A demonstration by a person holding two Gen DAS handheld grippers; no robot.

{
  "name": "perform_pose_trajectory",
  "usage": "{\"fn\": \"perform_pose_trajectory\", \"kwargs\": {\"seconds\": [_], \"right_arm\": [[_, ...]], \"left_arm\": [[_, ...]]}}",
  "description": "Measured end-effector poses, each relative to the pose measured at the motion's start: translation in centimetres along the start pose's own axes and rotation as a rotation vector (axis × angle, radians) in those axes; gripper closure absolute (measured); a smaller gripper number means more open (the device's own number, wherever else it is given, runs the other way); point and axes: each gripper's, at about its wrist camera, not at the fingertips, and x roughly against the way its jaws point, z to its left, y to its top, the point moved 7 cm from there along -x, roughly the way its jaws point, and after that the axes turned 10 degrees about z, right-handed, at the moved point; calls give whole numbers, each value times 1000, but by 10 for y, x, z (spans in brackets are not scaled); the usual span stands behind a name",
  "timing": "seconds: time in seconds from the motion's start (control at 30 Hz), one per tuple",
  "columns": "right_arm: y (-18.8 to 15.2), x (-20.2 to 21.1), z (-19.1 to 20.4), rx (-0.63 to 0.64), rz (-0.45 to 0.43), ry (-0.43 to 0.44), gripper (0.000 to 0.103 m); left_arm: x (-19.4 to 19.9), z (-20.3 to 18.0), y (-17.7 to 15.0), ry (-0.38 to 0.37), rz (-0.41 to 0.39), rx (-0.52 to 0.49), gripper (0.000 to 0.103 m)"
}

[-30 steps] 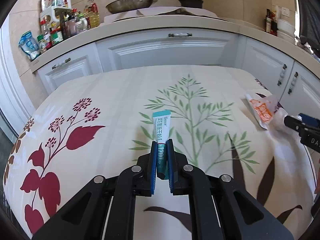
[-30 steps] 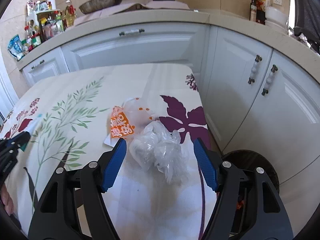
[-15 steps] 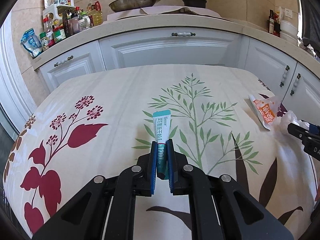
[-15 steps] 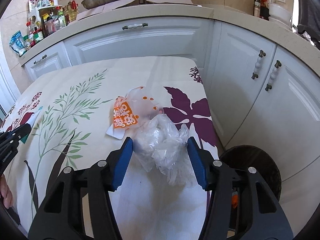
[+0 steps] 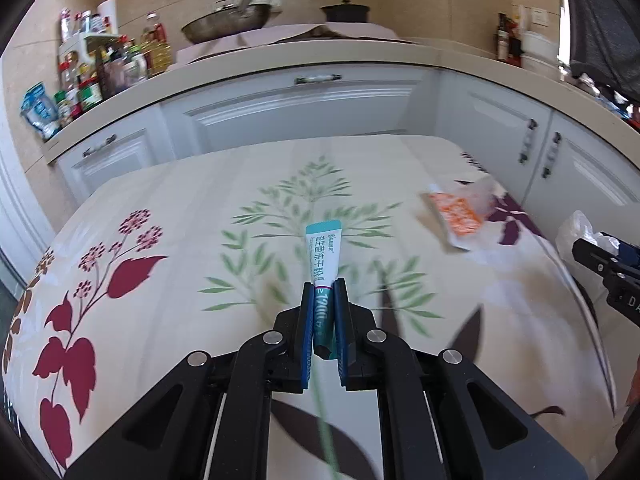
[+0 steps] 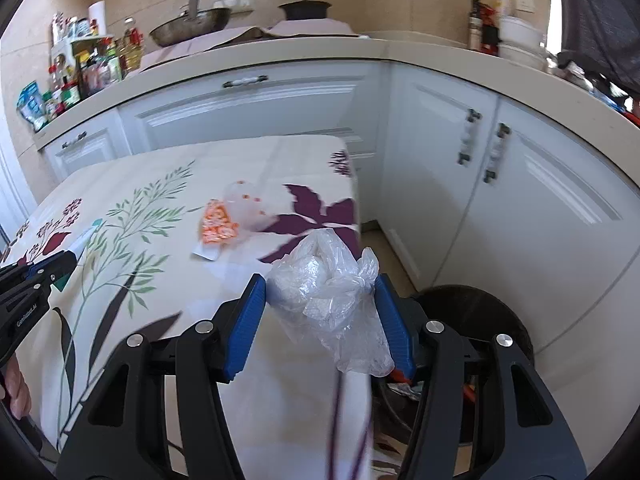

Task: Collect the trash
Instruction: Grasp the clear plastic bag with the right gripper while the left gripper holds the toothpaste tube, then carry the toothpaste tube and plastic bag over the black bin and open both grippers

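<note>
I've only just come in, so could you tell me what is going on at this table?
A person is clearing trash off a table with a floral cloth, a handheld gripper in each hand. The left gripper is shut on a teal tube. The right gripper has just been closing and now clasps a crumpled clear plastic bag, held above the table's edge. An orange and white wrapper lies on the cloth. A dark round bin stands on the floor beside the table.

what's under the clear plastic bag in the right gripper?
Under the clear plastic bag, held in the right gripper, lie the floral tablecloth edge and part of a dark round bin. Most of the bin's inside is hidden.
</note>
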Motion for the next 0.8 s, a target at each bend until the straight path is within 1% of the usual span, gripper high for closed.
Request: {"fn": "perform_pose_trajectory", "kwargs": {"seconds": [0.43, 0.8], "right_arm": [[-28, 29, -74, -123, -46, -55, 49], [-48, 44, -132, -202, -73, -107, 49]], "left_arm": [[19, -83, 3, -63, -37, -119, 93], [26, -157, 3, -115, -52, -212, 93]]}}
